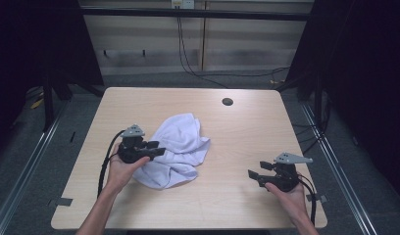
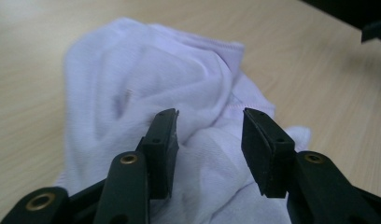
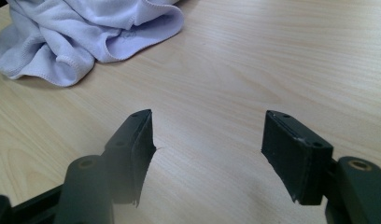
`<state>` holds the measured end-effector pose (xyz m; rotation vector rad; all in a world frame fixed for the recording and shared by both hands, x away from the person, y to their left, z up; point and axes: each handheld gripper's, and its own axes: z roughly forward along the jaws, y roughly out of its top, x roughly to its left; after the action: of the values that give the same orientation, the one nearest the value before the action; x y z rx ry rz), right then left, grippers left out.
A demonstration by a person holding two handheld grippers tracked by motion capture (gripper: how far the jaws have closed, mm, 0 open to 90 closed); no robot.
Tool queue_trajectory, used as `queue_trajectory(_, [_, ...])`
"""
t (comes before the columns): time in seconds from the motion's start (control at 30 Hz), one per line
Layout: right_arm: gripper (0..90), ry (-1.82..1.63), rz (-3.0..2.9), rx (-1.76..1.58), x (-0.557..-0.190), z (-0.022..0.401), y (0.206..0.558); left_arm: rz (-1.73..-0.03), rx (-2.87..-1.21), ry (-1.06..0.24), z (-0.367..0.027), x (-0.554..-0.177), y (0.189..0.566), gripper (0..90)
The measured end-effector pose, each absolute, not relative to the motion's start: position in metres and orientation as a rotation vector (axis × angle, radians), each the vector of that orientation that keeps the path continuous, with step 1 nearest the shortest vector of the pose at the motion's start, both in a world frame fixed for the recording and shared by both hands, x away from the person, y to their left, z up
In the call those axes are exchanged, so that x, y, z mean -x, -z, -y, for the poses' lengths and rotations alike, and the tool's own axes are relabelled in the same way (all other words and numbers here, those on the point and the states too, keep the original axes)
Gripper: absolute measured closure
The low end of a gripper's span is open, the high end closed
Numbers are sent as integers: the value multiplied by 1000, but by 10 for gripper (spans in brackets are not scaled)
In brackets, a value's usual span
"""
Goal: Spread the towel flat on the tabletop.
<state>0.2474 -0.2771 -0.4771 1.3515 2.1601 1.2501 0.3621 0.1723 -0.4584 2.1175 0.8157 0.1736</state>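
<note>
Spanning most of the high view, a pale wooden table [image 1: 237, 127] carries a small dark round hole [image 1: 227, 102] near its far edge. Left of the middle lies a crumpled white cloth [image 1: 177, 149], bunched into soft folds with a stitched hem showing in the right gripper view [image 3: 76, 37]. The left gripper [image 1: 159, 148] sits at the cloth's left side, held in the person's left hand [image 1: 118, 171], its tips reaching over the fabric. In the left gripper view [image 2: 209, 122] its jaws stand apart with the cloth [image 2: 151, 79] bulging just beyond and below them; the pads do not press on it. The right gripper [image 1: 252, 175] is held in the right hand [image 1: 290, 195] well apart from the cloth, near the table's right front corner. In the right gripper view [image 3: 207, 119] its jaws are spread wide over bare wood with nothing between them.
</note>
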Motion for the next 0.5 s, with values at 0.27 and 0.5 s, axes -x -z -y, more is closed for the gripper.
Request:
queue_trajectory(0.27, [331,-1236,-2196,-1351,-248,273,480,-830,-2141,-175,-164,-364,483,408])
queue_trajectory(0.5, [325,-1239,-2226,-1328,-248,266,480,-732,-2250,-289,-149,-345,485,465])
